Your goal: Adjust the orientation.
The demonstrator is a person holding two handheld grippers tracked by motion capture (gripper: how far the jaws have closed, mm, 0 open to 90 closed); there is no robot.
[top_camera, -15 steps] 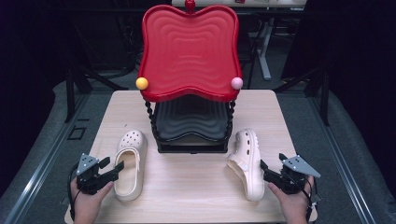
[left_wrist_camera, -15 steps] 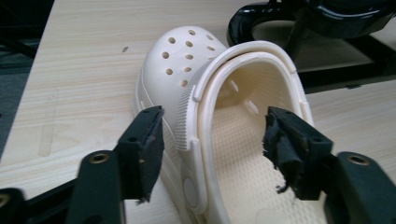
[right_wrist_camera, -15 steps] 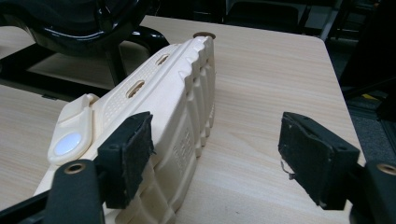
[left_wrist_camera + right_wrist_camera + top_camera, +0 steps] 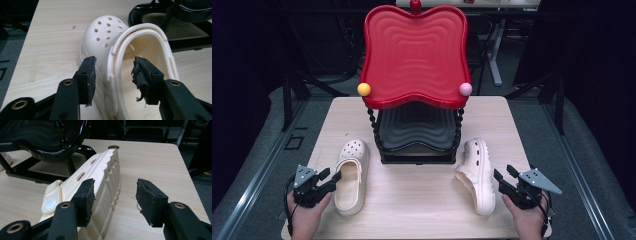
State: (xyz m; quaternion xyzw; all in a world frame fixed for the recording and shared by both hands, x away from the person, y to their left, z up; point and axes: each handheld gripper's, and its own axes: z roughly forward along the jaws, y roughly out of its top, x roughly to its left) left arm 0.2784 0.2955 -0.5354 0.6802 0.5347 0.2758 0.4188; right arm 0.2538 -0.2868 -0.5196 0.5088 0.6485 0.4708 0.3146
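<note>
Left gripper view: left gripper (image 4: pixel 113 75) gaping around the left clog's (image 4: pixel 125 65) rim — light, squishy foam, best pinched there.

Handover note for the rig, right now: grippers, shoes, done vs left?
Left gripper: open, jaws straddling the outer side wall of the left clog near the heel strap; not closed on it.
Right gripper: open, beside the right clog, one jaw close against its sole edge, nothing gripped.
Left clog stands upright, toe toward the rack. Right clog lies tipped on its side, sole facing the right gripper.
Two-tier rack: red upper shelf and black lower shelf both hold no shoes.
Done: both approaches. Left: close on each clog, lift; likely onto the rack.
</note>
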